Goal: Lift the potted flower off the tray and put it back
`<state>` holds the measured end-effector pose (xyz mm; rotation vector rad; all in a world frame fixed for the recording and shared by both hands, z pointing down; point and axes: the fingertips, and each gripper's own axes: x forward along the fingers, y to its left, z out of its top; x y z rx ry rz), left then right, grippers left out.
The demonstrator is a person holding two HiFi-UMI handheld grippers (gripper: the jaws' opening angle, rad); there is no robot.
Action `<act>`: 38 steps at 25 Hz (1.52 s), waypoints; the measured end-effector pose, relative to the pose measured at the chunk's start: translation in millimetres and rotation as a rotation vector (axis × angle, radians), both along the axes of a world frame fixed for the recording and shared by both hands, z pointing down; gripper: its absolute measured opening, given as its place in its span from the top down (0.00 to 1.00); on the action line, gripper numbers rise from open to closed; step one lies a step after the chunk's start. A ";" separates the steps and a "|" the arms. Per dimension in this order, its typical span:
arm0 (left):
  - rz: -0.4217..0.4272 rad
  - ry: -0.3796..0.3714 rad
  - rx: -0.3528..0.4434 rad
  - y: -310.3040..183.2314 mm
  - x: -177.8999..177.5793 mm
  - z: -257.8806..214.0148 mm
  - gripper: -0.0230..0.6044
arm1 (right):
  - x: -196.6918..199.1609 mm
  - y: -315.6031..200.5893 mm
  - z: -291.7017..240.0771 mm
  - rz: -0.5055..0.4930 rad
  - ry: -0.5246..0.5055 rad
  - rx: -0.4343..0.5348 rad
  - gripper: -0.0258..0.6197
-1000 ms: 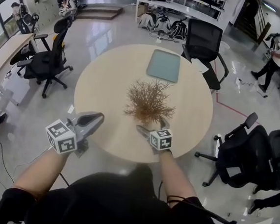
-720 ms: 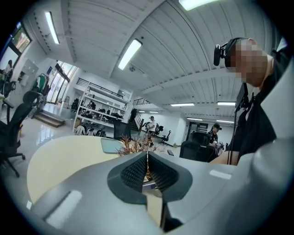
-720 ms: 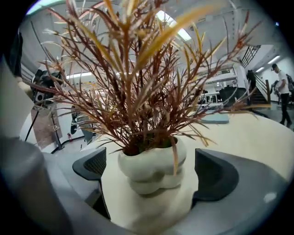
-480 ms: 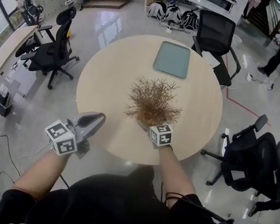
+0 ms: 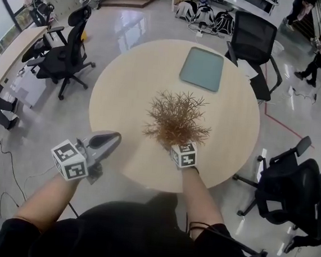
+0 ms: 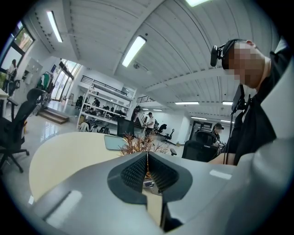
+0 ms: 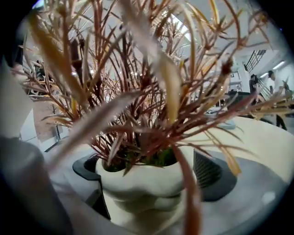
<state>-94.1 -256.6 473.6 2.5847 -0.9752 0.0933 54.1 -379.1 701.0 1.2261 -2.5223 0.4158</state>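
The potted flower (image 5: 177, 119), a bushy brown dried plant in a white pot (image 7: 142, 183), stands on the round beige table (image 5: 124, 93), not on the tray. The grey-green tray (image 5: 202, 68) lies bare at the table's far side. My right gripper (image 5: 178, 145) reaches under the foliage at the plant's near side. In the right gripper view its jaws sit either side of the pot, open, with a thin gap at the right pad (image 7: 206, 172). My left gripper (image 5: 110, 138) hovers shut and holding nothing over the table's near left edge, well left of the plant (image 6: 138, 144).
Black office chairs stand around the table: one behind the tray (image 5: 254, 35), two at the left (image 5: 65, 59), two at the right (image 5: 290, 188). People are at the room's edges. Shelves with bags line the far wall.
My right gripper has moved forward under the plant, and its jaws now flank the pot. The left gripper has stayed in place.
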 end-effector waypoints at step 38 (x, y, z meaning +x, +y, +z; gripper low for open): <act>-0.075 -0.045 -0.027 -149.2 11.7 1.5 0.96 | 50.1 -162.1 -115.9 -0.119 -0.061 -0.123 0.11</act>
